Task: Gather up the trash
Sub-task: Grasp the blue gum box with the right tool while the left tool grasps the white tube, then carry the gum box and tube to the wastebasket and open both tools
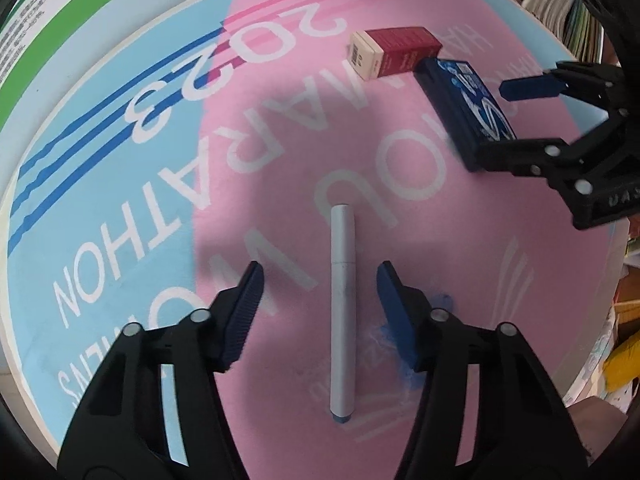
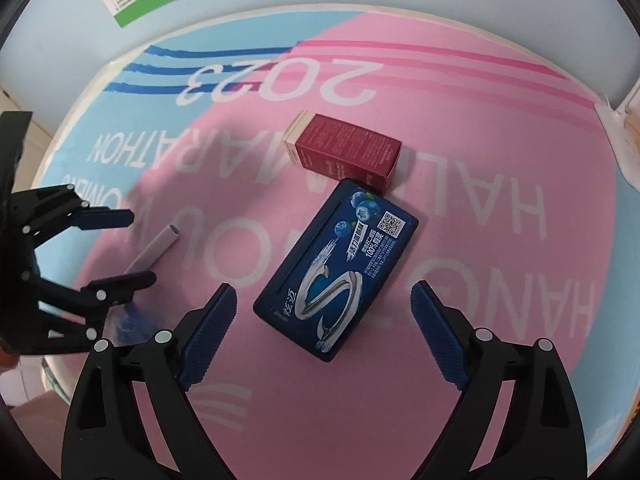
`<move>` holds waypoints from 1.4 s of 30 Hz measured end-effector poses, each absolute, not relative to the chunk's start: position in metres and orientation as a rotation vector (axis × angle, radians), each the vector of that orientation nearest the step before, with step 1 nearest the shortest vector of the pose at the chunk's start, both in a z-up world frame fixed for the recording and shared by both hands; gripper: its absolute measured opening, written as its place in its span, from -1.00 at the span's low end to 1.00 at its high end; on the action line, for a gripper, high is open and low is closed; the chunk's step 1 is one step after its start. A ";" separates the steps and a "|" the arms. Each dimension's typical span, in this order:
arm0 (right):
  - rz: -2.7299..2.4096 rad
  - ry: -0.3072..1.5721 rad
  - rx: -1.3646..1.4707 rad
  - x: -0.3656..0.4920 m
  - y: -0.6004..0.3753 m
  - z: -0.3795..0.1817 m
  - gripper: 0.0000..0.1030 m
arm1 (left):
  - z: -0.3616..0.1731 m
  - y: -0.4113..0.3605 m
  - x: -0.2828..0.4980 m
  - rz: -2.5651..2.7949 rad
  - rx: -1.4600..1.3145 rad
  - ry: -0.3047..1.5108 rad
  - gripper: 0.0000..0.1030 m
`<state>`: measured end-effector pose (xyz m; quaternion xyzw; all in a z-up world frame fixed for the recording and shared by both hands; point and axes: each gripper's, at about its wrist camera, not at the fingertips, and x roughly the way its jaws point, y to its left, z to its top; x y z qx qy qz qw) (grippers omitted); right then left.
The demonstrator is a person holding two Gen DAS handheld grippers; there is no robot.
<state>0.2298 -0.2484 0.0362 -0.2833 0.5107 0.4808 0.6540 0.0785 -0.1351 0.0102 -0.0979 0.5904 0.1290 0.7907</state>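
A grey pen lies on the pink and blue mat, straight between the fingers of my left gripper. The pads stand clear of it on both sides, so this gripper is open. The right wrist view shows the same pen inside the left gripper. A dark blue gum box lies flat between the wide-open fingers of my right gripper, untouched. A red and cream carton lies just beyond it, touching its far corner. In the left wrist view the right gripper straddles the blue box beside the red carton.
A white sheet with green stripes lies past the mat's far edge. Stacked books and papers stand off the right side. A blue smudge marks the mat by my left gripper's right finger. A yellow item sits below the table edge.
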 end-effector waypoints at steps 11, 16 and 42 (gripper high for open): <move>1.018 1.155 -0.665 0.227 -0.241 0.024 0.17 | 0.007 -0.146 0.083 0.251 -0.145 1.265 -0.78; 1.007 1.160 -0.650 0.233 -0.246 0.029 0.10 | 0.009 -0.144 0.084 0.242 -0.163 1.257 -0.78; 0.989 1.060 -0.503 0.243 -0.330 0.102 0.04 | 0.075 -0.185 0.079 0.196 -0.054 1.147 -0.78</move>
